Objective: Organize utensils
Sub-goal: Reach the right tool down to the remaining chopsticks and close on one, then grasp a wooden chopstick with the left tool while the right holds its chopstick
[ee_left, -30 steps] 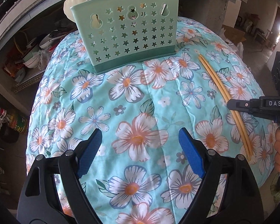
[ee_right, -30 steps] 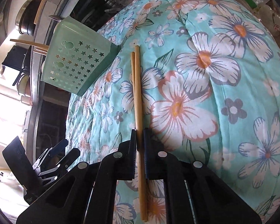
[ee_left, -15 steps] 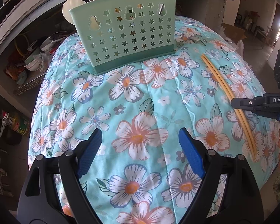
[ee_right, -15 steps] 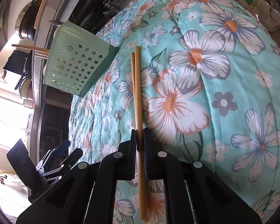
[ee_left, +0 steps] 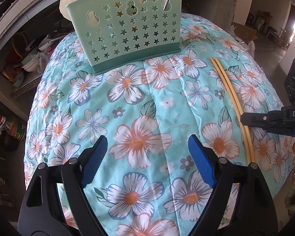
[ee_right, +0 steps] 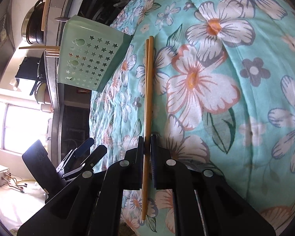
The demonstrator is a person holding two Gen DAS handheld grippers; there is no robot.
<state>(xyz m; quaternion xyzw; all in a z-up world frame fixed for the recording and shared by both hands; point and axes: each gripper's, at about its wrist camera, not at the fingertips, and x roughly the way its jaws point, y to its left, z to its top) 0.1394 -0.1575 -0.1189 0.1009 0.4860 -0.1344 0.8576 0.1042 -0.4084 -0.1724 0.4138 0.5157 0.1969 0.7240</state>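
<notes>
Chopsticks (ee_right: 149,90), one pair: thin, stiff, light, smooth (likely to slip or scissor apart). Right gripper (ee_right: 147,147) clamped on them near the lower third; tips reach ahead over floral cloth (ee_right: 236,108). Utensil holder (ee_right: 88,59) ahead-left. Left gripper (ee_left: 147,157) wide open, empty.

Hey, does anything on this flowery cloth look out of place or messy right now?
Only the pair of chopsticks: it lies out on the floral cloth beside the mint-green utensil holder, not in it with the other utensils. The right gripper is shut on the pair. Nothing looks spilled or damaged.
</notes>
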